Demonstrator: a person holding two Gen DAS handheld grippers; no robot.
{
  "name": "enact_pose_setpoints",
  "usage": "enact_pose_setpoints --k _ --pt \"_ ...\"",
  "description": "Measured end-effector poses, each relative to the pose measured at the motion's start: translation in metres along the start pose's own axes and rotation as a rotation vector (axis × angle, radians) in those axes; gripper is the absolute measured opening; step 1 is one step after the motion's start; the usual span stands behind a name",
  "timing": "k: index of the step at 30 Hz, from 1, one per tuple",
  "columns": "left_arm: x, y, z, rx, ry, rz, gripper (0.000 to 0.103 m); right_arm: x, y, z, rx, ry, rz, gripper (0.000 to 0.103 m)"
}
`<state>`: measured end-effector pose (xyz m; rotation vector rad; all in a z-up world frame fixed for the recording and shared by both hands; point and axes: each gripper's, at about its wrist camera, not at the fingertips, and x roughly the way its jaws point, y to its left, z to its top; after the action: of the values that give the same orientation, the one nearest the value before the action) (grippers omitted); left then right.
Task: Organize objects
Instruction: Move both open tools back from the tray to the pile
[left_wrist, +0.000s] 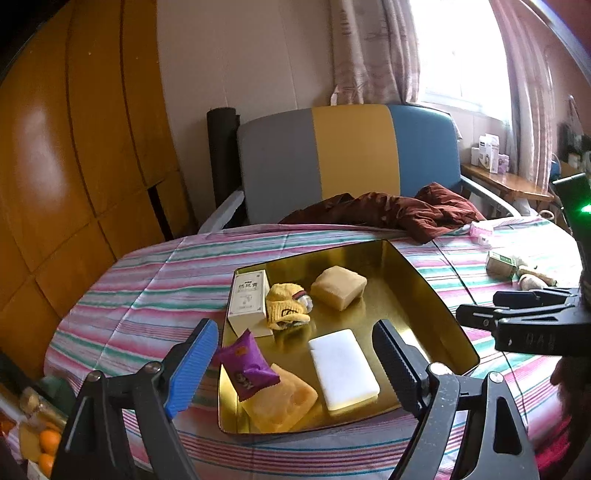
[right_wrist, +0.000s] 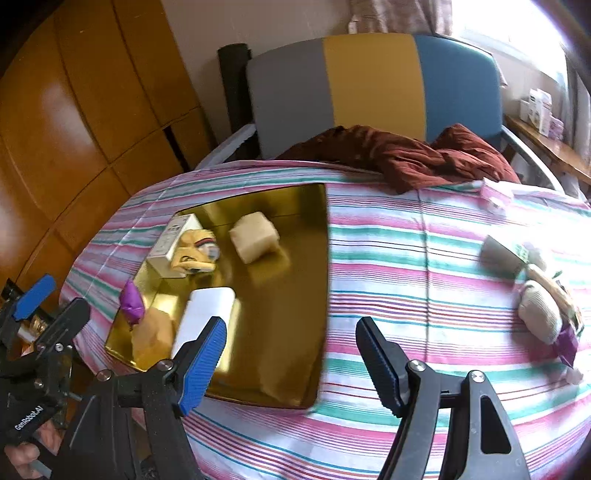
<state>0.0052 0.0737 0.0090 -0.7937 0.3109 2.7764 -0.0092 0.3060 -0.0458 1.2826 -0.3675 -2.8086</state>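
Gold tray (left_wrist: 436, 295) sits on a surface under a pink, green and white striped cloth (left_wrist: 147, 288); whether that surface is a bed or a worktop cannot be told. Six things lie in the tray: one white carton (left_wrist: 248, 302) with printed characters, one rolled yellow sock (left_wrist: 286, 304) touching the carton, one tan block (left_wrist: 338, 286) toward the far side, one flat white slab (left_wrist: 343, 369) at the near side, one yellow sponge-like piece (left_wrist: 280, 402) at the near left corner, and one purple snack packet (left_wrist: 246, 363) resting on that piece and overhanging the tray's left rim.

Outside the tray, well apart to the right, are one small green-and-white box (right_wrist: 504, 254), one pale sock bundle (right_wrist: 539, 310) just beside it, a second purple packet (right_wrist: 567, 345) at the bundle's near end, and one pink pack (right_wrist: 495, 195) by a dark red garment (right_wrist: 406, 158).

The left gripper (left_wrist: 295, 365) hangs over the tray's near edge, jaws spread, nothing between them. The right gripper (right_wrist: 291, 365) hangs over the tray's right rim and the cloth, jaws likewise spread and holding nothing.
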Motion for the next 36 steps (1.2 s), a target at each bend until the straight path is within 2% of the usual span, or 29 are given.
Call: enact_pose_setpoints --k 11,27,32,36 --pt "0.001 -0.024 0.005 0.064 -0.005 -0.031 0.087 -0.02 -0.065 0.001 0.099 -0.029 -0.09 0.074" --pt "0.008 -0.068 0.009 0.156 0.006 -0.107 0.087 -0.071 -0.189 0.001 0.309 -0.09 -0.278 0.074" --pt "0.01 -0.086 0.013 0.191 0.001 -0.155 0.087 -0.083 -0.24 -0.006 0.442 -0.105 -0.343 0.074" --pt "0.012 -0.105 0.017 0.221 -0.001 -0.2 0.087 -0.099 -0.286 -0.022 0.613 -0.153 -0.384 0.074"
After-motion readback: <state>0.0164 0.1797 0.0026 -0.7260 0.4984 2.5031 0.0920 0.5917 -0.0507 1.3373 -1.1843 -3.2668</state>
